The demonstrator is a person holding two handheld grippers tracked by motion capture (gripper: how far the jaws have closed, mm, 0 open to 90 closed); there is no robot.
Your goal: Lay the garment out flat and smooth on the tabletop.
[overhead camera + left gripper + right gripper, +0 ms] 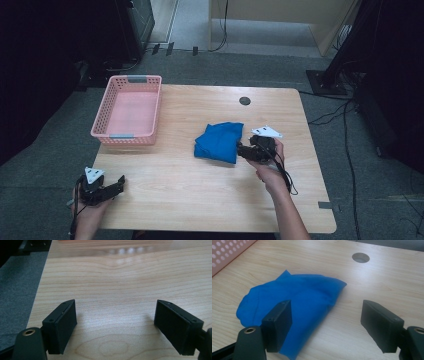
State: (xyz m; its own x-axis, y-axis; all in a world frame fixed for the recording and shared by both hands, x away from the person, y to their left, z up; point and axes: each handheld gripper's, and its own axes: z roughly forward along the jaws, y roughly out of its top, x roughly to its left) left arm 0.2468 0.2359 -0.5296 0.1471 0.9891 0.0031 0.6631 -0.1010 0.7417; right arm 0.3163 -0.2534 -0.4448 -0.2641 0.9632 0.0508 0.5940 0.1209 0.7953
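Note:
A folded blue cloth (pixel 219 141) lies on the wooden table (pixel 200 190), right of centre. My right gripper (pixel 243 150) sits at the cloth's right edge, low over the table and pointing left at it. In the right gripper view its jaws stand wide apart; the cloth (pixel 294 305) lies ahead and passes under the left jaw, with nothing pinched between the pads. My left gripper (pixel 119 184) rests at the table's front left corner, open, with only bare wood (pixel 115 315) between its jaws.
A pink plastic basket (pixel 129 107) stands empty at the back left of the table. A round cable hole (pixel 244 100) sits near the far edge. Cables trail on the floor to the right (pixel 345 115).

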